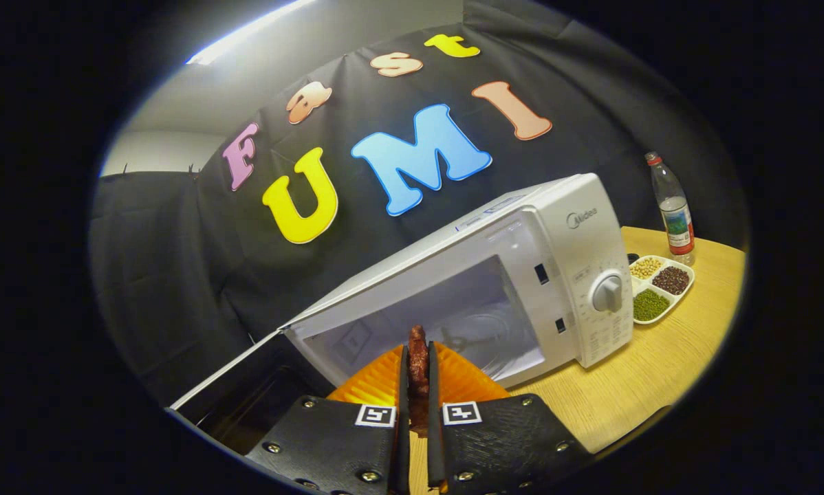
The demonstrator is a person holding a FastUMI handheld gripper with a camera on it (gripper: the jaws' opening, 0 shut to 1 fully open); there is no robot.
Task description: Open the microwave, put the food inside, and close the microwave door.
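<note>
A white microwave (577, 234) stands on the wooden table (659, 371) with its door (236, 381) swung wide open to the left. Its pale cavity (467, 316) lies just beyond my fingers, and the glass turntable (484, 328) shows inside. My gripper (418, 357) is shut on a dark reddish-brown piece of food (417, 342), which stands upright between the two fingers and pokes out above their tips. The food hangs just in front of the cavity opening, near its lower edge.
The control panel with a round dial (608, 292) is on the microwave's right side. A divided white dish of beans (659, 287) and a plastic bottle (673, 210) stand on the table to the right of the microwave.
</note>
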